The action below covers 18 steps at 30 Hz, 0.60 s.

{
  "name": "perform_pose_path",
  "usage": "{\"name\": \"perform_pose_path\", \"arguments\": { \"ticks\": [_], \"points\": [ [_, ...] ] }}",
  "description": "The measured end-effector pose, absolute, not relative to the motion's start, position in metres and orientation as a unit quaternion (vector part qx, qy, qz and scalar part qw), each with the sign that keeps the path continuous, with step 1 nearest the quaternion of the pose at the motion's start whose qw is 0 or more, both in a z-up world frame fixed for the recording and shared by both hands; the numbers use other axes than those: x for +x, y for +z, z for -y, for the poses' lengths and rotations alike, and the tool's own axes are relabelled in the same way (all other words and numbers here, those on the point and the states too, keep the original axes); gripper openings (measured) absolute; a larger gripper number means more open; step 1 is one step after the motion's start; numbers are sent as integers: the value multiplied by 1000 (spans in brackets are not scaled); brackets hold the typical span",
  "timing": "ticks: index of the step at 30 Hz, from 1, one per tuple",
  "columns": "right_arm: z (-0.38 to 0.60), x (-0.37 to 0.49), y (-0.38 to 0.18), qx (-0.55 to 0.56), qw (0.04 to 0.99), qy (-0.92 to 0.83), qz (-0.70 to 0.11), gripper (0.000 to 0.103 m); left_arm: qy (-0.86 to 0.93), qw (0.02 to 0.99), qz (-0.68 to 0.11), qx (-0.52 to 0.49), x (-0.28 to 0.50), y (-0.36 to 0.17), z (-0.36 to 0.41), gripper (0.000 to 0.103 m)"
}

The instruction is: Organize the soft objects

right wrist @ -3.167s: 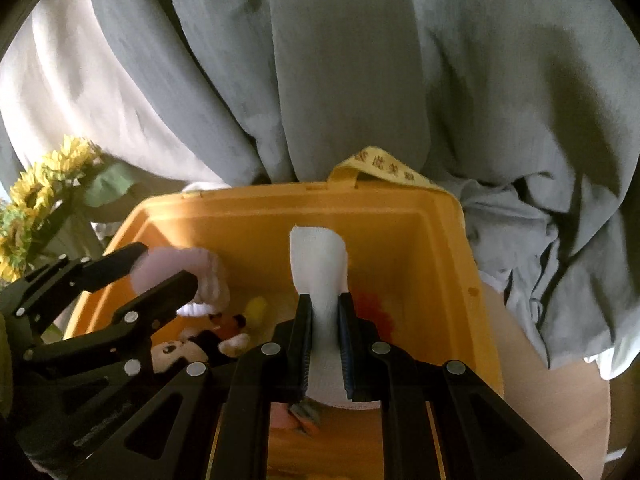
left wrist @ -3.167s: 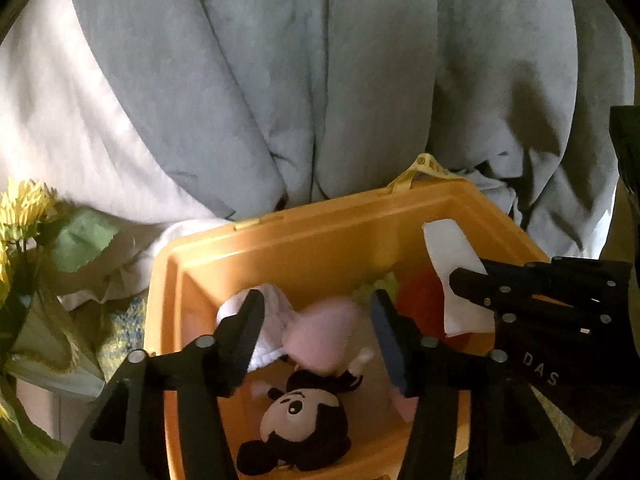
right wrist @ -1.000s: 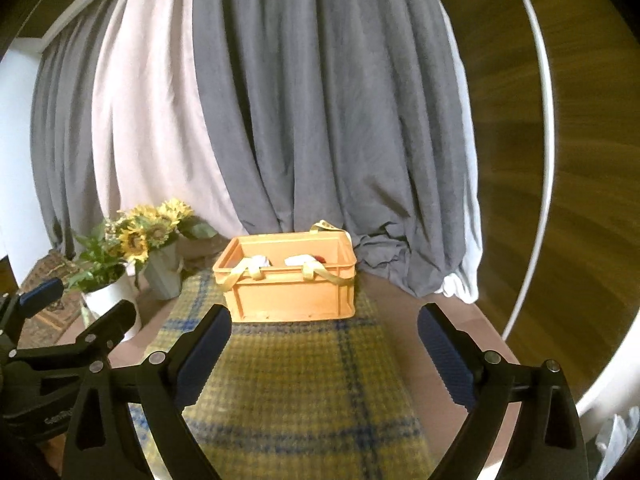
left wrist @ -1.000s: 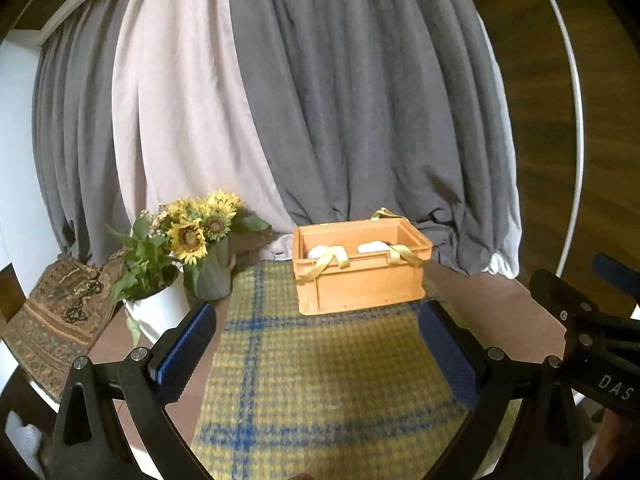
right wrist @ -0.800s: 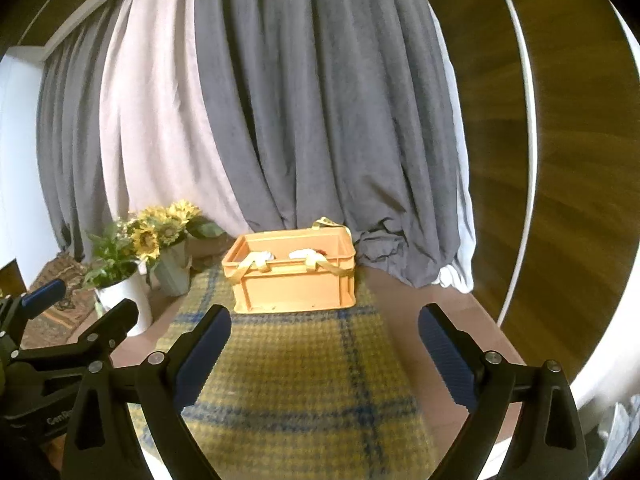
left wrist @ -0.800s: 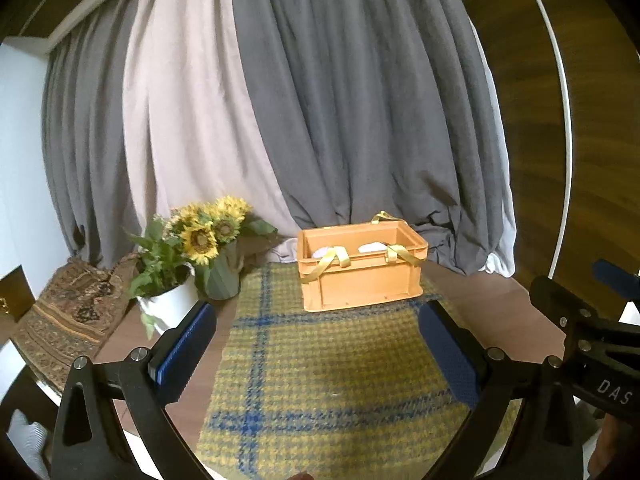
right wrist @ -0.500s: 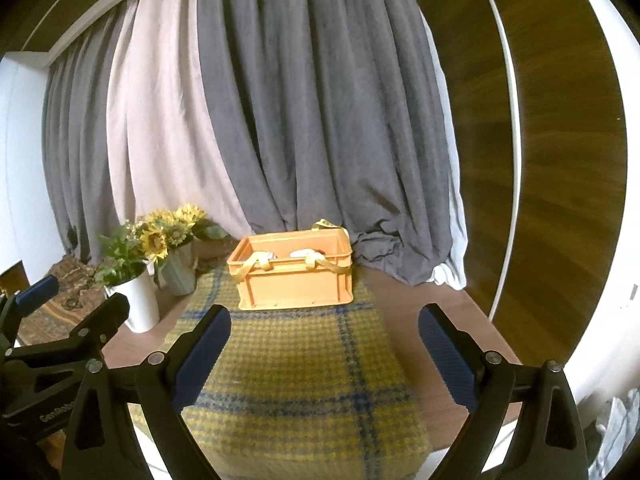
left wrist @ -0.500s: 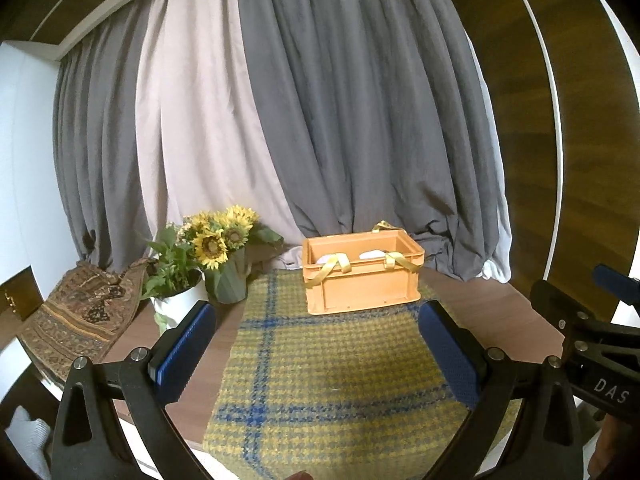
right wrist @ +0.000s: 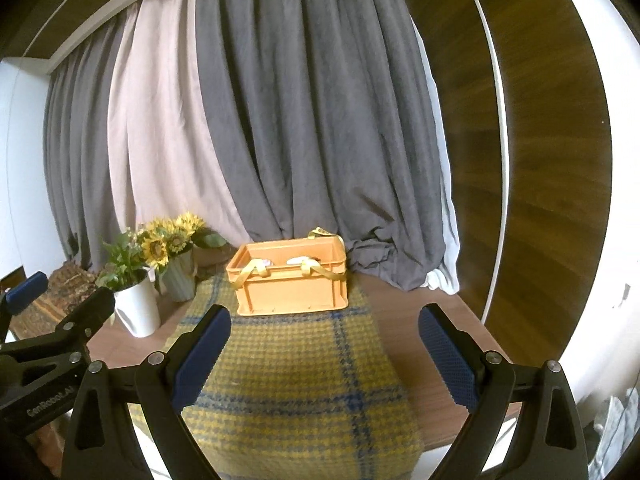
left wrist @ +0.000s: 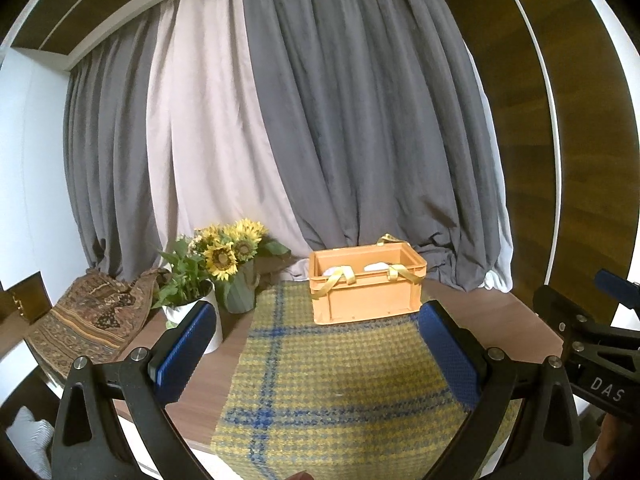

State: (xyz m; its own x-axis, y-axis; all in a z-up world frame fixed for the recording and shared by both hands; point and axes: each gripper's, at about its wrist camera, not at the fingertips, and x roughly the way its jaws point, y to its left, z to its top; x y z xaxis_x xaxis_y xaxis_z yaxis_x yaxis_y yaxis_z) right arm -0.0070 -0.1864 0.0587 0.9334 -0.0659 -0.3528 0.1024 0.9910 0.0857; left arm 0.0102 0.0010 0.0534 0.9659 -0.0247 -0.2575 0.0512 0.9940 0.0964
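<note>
An orange crate (left wrist: 366,298) with yellow strap handles stands at the far end of a yellow and blue plaid cloth (left wrist: 332,384). White soft items (left wrist: 376,267) peek over its rim; the rest of its contents are hidden. It also shows in the right wrist view (right wrist: 290,288). My left gripper (left wrist: 316,354) is open and empty, well back from the crate above the cloth's near end. My right gripper (right wrist: 326,354) is open and empty, also far back from the crate.
A white pot of greenery (left wrist: 188,304) and a green vase of sunflowers (left wrist: 234,276) stand left of the cloth on the brown table (left wrist: 492,316). A patterned cloth (left wrist: 88,320) lies at far left. Grey and beige curtains (left wrist: 320,140) hang behind.
Both grippers have let go of soft items in the crate, opened wide and pulled far back and up. The whole table now shows.
</note>
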Motion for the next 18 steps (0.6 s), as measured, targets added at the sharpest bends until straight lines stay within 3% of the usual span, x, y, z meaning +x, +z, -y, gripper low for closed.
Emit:
{"name": "perform_pose_path", "arguments": {
  "ticks": [18],
  "points": [
    [188,-12,63,47,984,-43,-168,96,-11,992,-118,48,5,60,-1,103]
  ]
}}
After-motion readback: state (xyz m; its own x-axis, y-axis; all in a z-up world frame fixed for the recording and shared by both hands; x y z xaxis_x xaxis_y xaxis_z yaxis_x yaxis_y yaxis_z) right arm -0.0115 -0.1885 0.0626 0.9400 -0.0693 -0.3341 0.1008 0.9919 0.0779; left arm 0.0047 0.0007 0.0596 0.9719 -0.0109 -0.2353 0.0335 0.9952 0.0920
